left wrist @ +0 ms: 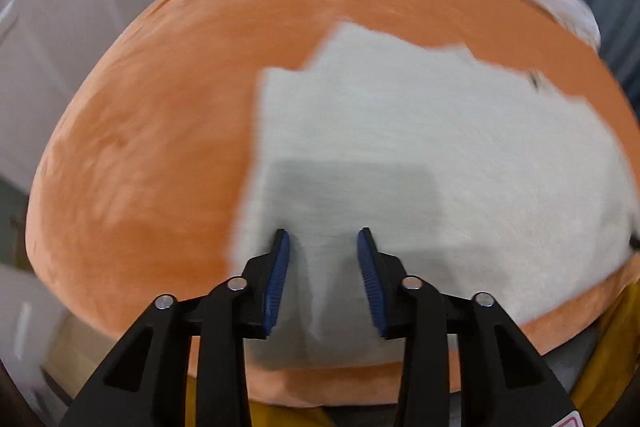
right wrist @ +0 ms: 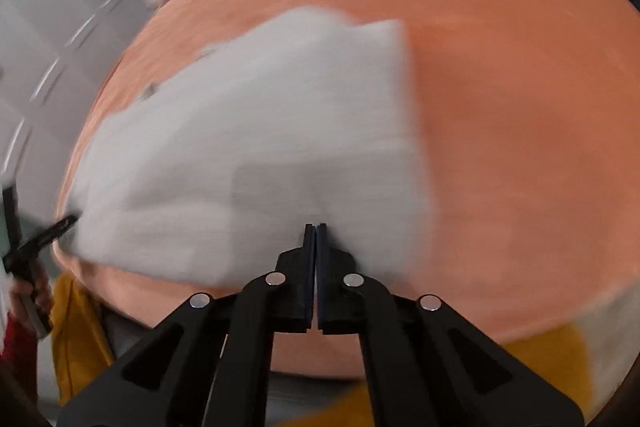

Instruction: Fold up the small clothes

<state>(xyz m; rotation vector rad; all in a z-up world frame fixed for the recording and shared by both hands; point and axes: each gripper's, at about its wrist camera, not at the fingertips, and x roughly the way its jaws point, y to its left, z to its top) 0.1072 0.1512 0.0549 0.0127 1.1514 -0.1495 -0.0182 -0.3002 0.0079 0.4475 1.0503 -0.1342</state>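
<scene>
With the white garment (left wrist: pixel 420 155) spread on the orange cloth (left wrist: pixel 140 147), the right gripper (right wrist: pixel 315 227) pinches its six o'clock hem while the left gripper (left wrist: pixel 323 239) gapes empty, so close it before lifting evenly toward twelve o'clock.

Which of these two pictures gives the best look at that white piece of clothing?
The left wrist view: the white garment shows sharper there, its stepped far edge clear against the orange surface. The right wrist view shows the same garment, but heavily blurred, with the right gripper shut at its near edge.
</scene>
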